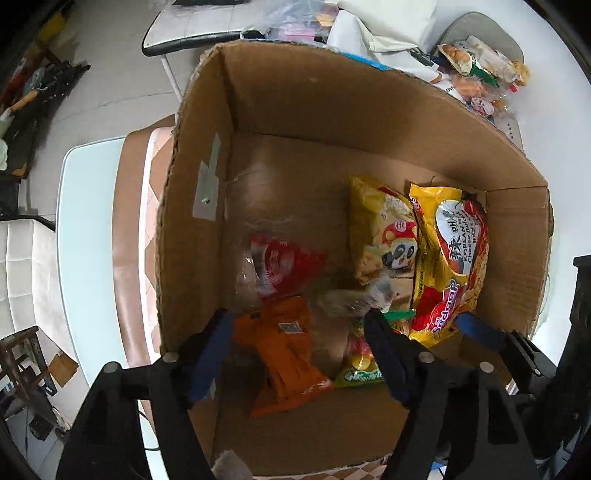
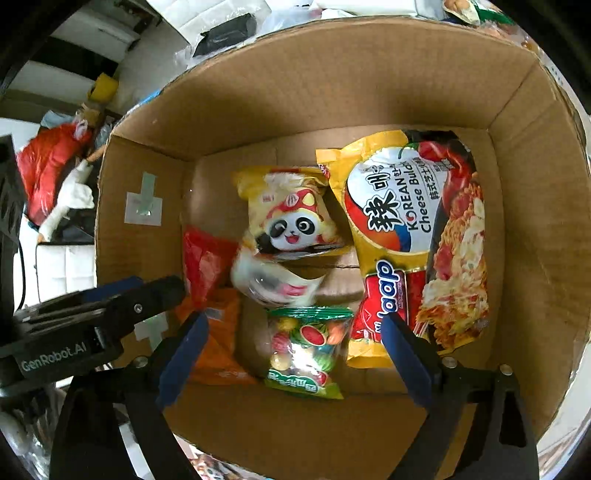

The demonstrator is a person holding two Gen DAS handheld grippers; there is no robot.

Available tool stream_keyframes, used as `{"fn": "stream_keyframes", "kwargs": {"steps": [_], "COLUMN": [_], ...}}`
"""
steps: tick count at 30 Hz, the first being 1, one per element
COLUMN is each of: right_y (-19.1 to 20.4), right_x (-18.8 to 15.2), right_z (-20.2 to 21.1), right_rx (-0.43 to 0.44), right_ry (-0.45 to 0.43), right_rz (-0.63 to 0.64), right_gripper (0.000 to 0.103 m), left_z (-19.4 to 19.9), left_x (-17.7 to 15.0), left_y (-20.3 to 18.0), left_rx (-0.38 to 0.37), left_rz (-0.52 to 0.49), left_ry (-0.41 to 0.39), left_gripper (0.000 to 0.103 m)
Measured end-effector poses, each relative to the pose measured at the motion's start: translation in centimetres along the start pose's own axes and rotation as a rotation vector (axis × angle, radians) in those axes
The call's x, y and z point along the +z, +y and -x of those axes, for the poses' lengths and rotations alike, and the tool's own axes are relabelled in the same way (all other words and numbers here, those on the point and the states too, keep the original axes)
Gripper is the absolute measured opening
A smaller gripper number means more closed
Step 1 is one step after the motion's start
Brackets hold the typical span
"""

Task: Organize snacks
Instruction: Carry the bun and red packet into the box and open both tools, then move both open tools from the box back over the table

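An open cardboard box (image 1: 303, 96) (image 2: 332, 85) holds several snack packs. A yellow noodle pack (image 1: 448, 266) (image 2: 417, 236) lies at its right. A yellow panda bag (image 1: 384, 232) (image 2: 291, 218) lies beside it. A red bag (image 1: 284, 262) (image 2: 205, 266), an orange bag (image 1: 288, 354) (image 2: 218, 339) and a green fruit-candy bag (image 1: 360, 365) (image 2: 306, 347) lie on the floor of the box. A blurred white pack (image 2: 273, 280) (image 1: 354, 299) is in the middle. My left gripper (image 1: 299, 325) is open and empty over the box. My right gripper (image 2: 291, 328) is open and empty above the candy bag.
More snack bags (image 1: 480, 74) lie on the white table (image 1: 554, 129) behind the box. A chair (image 1: 192, 33) and white cloths stand further back. The box rests on a brown checked mat (image 1: 133, 229). The left gripper's body (image 2: 92, 321) reaches in at the left of the right wrist view.
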State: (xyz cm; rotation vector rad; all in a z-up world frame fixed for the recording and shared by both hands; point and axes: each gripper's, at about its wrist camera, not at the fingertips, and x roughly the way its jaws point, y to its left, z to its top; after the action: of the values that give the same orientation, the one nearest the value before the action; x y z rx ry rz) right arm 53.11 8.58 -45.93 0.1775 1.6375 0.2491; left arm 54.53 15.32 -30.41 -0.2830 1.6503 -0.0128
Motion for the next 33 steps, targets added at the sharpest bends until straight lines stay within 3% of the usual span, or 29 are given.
{"fn": "stream_keyframes", "kwargs": {"steps": [8, 15, 25, 33], "right_y": [-0.7, -1.7, -3.3, -2.5], "right_x": [-0.6, -2.2, -6.1, -11.6], "right_z": [1.0, 3.1, 7.1, 12.4], "right_rx": [-0.077, -0.126, -0.175, -0.211], "right_ry": [-0.018, -0.077, -0.190, -0.313], "right_rz": [0.012, 0.016, 0.017, 0.060], "right_gripper": [0.096, 0.098, 0.098, 0.098], "left_z": [0.9, 2.6, 6.1, 8.9], "left_x": [-0.2, -2.0, -7.4, -12.7], "left_y": [-0.6, -1.8, -3.2, -3.0], "left_rx": [-0.022, -0.022, 0.028, 0.020], "left_rz": [-0.016, -0.041, -0.068, -0.061], "left_ry": [-0.039, -0.123, -0.315, -0.433], "left_gripper": [0.095, 0.096, 0.096, 0.096]}}
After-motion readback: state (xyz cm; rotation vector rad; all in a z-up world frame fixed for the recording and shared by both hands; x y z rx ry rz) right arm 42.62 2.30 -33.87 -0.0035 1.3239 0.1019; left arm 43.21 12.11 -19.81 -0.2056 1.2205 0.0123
